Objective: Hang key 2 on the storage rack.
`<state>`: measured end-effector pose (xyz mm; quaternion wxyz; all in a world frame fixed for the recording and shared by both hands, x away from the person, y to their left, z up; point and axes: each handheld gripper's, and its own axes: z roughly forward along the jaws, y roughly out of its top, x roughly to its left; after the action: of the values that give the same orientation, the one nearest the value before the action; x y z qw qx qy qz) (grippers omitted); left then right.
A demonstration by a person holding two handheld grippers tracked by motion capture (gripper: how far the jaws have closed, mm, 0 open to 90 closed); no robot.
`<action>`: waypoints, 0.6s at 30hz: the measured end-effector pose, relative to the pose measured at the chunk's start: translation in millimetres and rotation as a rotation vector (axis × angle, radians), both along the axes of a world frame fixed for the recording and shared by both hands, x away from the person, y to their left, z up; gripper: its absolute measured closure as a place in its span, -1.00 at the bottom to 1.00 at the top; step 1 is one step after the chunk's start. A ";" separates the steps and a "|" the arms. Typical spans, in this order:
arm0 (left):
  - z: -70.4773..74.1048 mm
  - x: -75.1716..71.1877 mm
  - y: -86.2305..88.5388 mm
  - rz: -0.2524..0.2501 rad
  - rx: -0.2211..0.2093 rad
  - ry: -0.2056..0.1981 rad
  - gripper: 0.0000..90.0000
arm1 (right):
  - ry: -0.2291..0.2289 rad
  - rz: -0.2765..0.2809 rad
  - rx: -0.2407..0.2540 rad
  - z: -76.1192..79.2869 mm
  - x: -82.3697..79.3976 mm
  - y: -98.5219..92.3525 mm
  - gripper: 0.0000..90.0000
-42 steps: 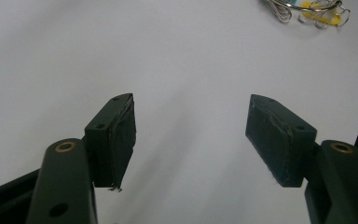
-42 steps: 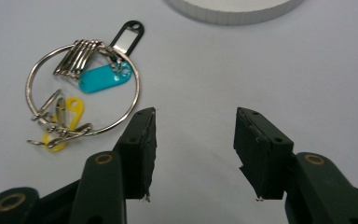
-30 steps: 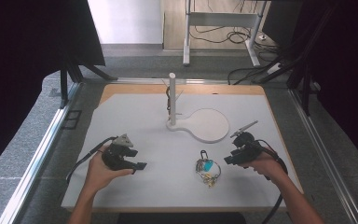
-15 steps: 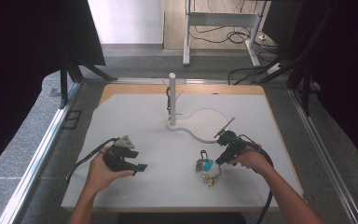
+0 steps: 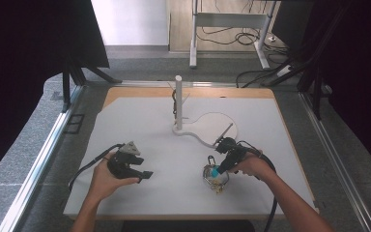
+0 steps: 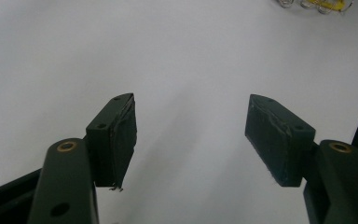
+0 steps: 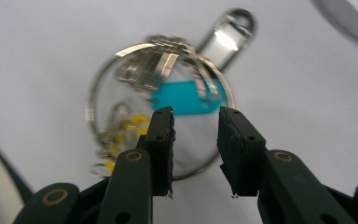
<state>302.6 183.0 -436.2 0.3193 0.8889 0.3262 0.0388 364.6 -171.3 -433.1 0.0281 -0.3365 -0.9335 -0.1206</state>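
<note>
In the high view, the right gripper (image 5: 221, 169) leans over the key ring (image 5: 215, 177) lying on the white mat (image 5: 270, 145), its tip right at the ring, seemingly lining up a pick. Beyond it stands the white peg stand (image 5: 178, 104), probably where the ring is meant to hang. The left gripper (image 5: 142, 174) rests well apart, idle.

In the left gripper view, its jaws stand wide over bare mat.

In the right gripper view, the jaws have just been closing and stand narrow above the ring's wire (image 7: 121, 52), a blue tag (image 7: 186, 100) just ahead, nothing pinched yet. No writing is readable.
</note>
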 end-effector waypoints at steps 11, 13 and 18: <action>1.5 -1.3 2.0 0.005 -0.006 -0.005 -0.23 | 0.061 0.061 0.083 2.8 -13.7 24.8 0.49; 0.8 -1.0 2.7 0.008 -0.015 0.000 -0.23 | 0.063 0.068 0.086 1.9 -15.3 26.9 0.49; -0.9 0.3 7.0 0.031 -0.028 0.008 -0.23 | 0.070 0.094 0.076 -4.0 -19.0 31.5 0.49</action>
<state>302.9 190.0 -437.0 0.3297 0.8794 0.3415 0.0355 345.5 -139.8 -437.1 0.0790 -0.2948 -0.9415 -0.1428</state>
